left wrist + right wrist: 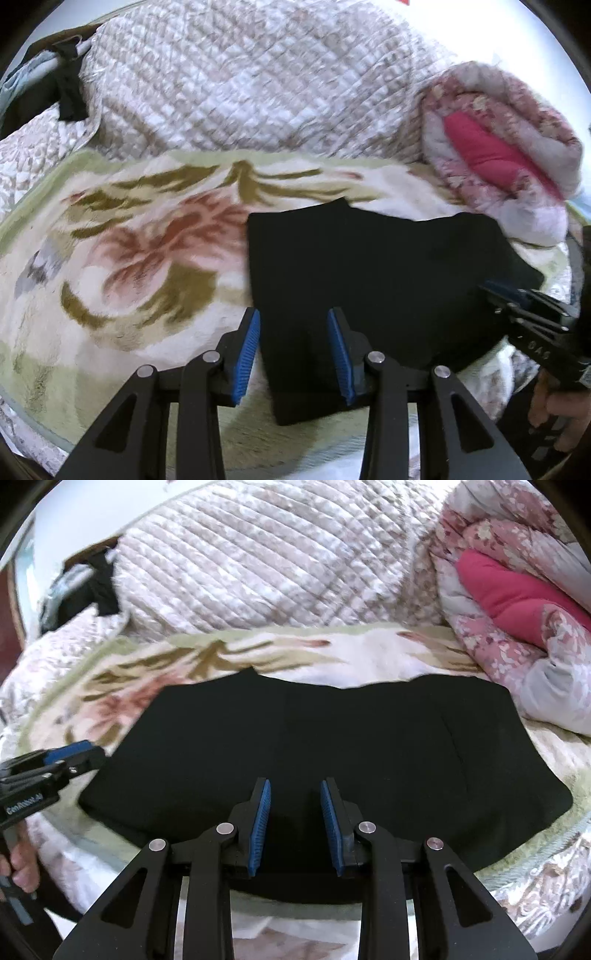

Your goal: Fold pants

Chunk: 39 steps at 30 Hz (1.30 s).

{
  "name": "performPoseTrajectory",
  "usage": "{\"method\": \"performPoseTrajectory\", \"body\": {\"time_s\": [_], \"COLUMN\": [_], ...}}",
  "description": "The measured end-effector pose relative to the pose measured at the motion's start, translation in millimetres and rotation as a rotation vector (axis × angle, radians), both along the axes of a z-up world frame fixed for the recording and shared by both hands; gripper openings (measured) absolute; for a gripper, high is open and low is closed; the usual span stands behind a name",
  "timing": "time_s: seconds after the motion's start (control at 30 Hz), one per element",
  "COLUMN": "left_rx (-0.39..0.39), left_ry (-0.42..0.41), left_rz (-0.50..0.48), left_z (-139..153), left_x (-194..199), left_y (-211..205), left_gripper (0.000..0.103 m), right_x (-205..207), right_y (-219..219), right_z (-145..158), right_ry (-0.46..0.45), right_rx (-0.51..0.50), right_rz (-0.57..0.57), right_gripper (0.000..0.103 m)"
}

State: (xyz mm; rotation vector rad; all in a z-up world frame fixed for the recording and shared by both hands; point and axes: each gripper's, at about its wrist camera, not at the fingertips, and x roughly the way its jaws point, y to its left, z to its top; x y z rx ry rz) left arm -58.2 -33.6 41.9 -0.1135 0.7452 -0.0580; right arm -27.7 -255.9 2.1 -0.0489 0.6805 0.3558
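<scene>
Two grippers open-jawed, left gripper (294, 341), right gripper (295, 812), over folded black pants (332, 753)

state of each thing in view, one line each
pants: folded flat on the floral blanket
left gripper: open, empty, over the pants' left edge
right gripper: open, empty, over the pants' near edge
floral blanket: spread flat
pink comforter: rolled up
quilt: bunched behind

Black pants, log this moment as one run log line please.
pants: folded, flat on floral blanket | left gripper: open, at pants' left end | right gripper: open, empty
</scene>
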Motion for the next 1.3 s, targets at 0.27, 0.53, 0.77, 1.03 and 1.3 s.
{"method": "performPoseTrajectory", "body": {"time_s": [0.27, 0.53, 0.77, 1.03, 1.3], "left_rx": [0.023, 0.007, 0.006, 0.005, 0.005], "left_ry": [0.069, 0.072, 0.072, 0.071, 0.070], "left_rz": [-0.076, -0.068, -0.068, -0.068, -0.070], "left_z": [-18, -22, -23, -22, -23], "left_x": [-1, -1, -1, -2, -2], "left_y": [-19, -19, -20, -19, -18], "left_gripper": [0.041, 0.041, 0.041, 0.041, 0.041], "right_x": [4, 7, -12, -21, 4], "right_y": [-6, -93, -157, -165, -188], "right_z": [-12, -4, 4, -4, -24], "right_ry": [0.048, 0.081, 0.040, 0.048, 0.086], "right_rx": [-0.041, 0.190, 0.444, 0.496, 0.622], "right_rz": [-0.039, -0.325, -0.524, -0.597, -0.612], "right_gripper": [0.029, 0.029, 0.038, 0.059, 0.060]}}
